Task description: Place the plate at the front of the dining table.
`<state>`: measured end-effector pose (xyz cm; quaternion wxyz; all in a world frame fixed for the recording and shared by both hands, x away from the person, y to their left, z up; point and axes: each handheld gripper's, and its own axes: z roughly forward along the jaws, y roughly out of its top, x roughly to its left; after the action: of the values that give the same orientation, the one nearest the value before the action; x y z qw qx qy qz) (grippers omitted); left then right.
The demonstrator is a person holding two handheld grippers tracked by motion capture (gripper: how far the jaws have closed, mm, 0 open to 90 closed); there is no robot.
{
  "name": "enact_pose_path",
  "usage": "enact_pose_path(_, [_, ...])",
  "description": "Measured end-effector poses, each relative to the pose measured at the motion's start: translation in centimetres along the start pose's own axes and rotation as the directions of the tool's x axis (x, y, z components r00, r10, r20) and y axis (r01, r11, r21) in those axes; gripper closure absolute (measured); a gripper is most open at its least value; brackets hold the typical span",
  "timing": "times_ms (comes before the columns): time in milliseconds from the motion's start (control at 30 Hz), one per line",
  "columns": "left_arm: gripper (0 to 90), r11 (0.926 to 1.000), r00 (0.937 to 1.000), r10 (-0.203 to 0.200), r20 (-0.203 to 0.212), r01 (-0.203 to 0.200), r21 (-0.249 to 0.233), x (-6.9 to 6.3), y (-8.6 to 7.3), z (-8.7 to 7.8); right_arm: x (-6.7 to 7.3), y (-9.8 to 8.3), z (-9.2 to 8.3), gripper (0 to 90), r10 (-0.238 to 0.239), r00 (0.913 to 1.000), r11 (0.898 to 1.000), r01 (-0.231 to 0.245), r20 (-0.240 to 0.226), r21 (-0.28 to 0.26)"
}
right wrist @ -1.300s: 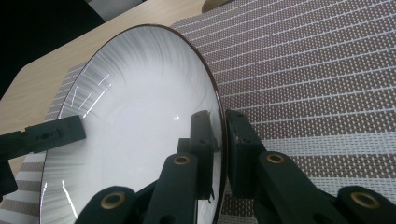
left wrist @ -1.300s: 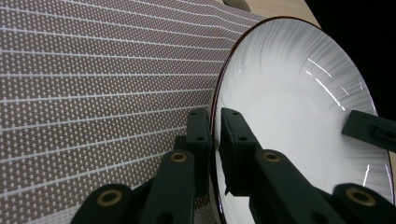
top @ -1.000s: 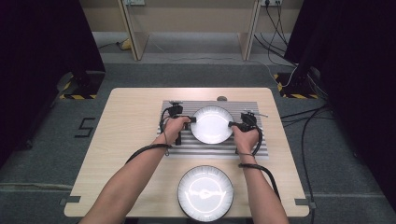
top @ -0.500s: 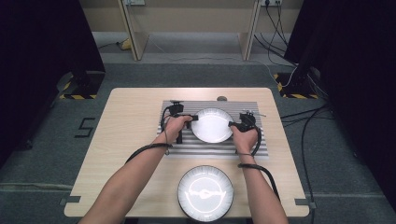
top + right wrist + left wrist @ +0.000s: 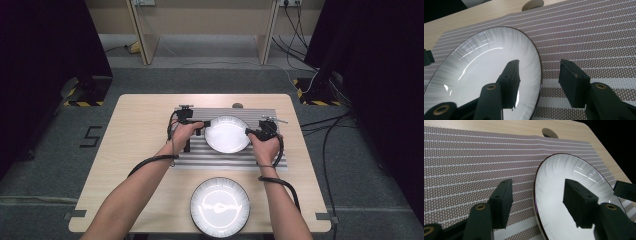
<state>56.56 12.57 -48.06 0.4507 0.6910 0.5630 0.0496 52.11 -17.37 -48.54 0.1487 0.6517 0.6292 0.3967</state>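
Observation:
A white ribbed plate [image 5: 227,134] with a dark rim lies on a grey striped placemat [image 5: 200,155] in the middle of the table. My left gripper [image 5: 202,124] is at its left edge and my right gripper [image 5: 250,132] at its right edge. In the left gripper view the gripper [image 5: 540,205] is open, its jaws straddling the rim of the plate [image 5: 556,182], one over the mat and one over the plate. The right gripper [image 5: 541,81] straddles the opposite rim of the plate [image 5: 486,65] the same way, open.
A second white plate [image 5: 220,206] sits near the front edge of the wooden table [image 5: 135,145]. A round cable hole [image 5: 237,105] lies behind the mat. Cables trail from both grippers along the forearms.

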Motion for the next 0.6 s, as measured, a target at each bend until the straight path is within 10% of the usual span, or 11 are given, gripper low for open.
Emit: enact_pose_path(600, [29.6,0.997,0.998,0.064,0.001,-0.064,0.045,-0.1,-0.9,-2.9,1.0,0.0,-1.8,45.1,-0.042,0.9989,0.999,0.042,-0.019,-0.002])
